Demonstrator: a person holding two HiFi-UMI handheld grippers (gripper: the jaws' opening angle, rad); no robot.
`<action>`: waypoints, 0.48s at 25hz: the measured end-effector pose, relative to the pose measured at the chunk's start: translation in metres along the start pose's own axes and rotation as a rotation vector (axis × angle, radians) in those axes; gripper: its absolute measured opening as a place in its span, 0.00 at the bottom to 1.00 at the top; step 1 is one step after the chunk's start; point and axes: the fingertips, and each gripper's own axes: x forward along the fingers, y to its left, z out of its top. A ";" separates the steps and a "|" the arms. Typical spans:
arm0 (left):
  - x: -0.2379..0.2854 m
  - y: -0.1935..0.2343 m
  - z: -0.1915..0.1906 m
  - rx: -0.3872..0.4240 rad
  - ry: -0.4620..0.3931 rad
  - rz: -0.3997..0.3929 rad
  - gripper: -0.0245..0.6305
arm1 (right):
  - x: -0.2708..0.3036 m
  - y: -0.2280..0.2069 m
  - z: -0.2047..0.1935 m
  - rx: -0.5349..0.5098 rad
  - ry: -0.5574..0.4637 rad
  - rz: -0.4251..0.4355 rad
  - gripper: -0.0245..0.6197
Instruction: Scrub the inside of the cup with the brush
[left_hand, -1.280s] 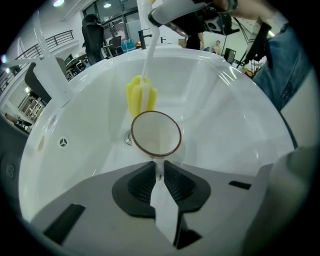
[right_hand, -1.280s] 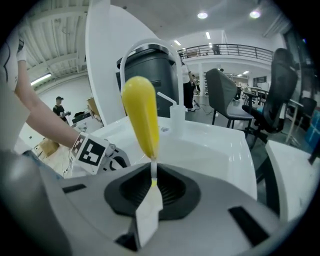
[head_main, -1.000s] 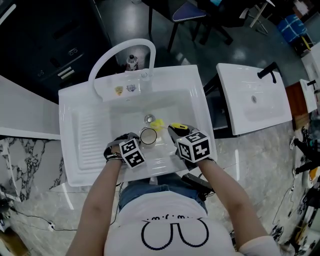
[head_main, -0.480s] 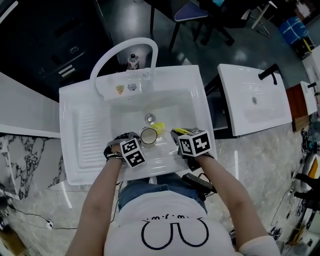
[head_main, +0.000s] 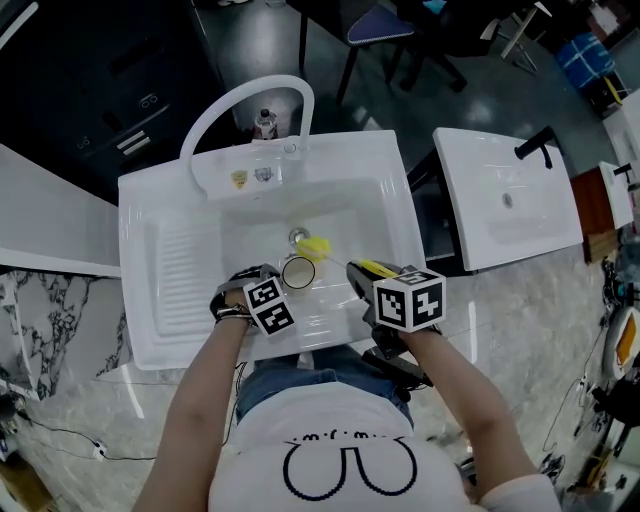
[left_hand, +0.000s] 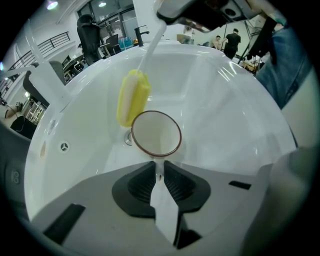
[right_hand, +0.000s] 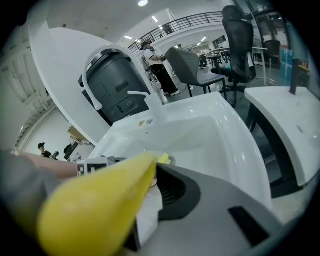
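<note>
Meanwhile, at mid-frame in the sink (head_main: 385, 190), the left gripper (left_hand: 160, 172) pinched the cup (left_hand: 156, 134) by its rim; the right gripper (head_main: 360, 280) clamped the brush (left_hand: 132, 97), its head outside, beside the cup. A misaimed plunge could lever the cup loose.

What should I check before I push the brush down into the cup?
1. Left gripper pinches the cup by its near rim: ok.
2. Right gripper clamps the brush by its yellow handle: ok.
3. Cup mouth faces up with nothing in it: ok.
4. Brush head inside the cup: not ok; it hangs outside, by the far rim.
5. Cup base resting on the sink floor: cannot tell.
</note>
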 end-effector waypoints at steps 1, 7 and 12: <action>0.000 -0.001 0.000 -0.001 0.003 -0.001 0.13 | 0.000 0.003 -0.001 -0.001 0.002 -0.006 0.10; -0.002 -0.001 -0.001 -0.007 0.008 -0.003 0.13 | 0.018 0.005 -0.003 0.017 0.019 -0.044 0.10; -0.001 -0.002 0.000 -0.003 0.010 -0.005 0.13 | 0.045 -0.006 -0.008 0.174 0.042 -0.039 0.10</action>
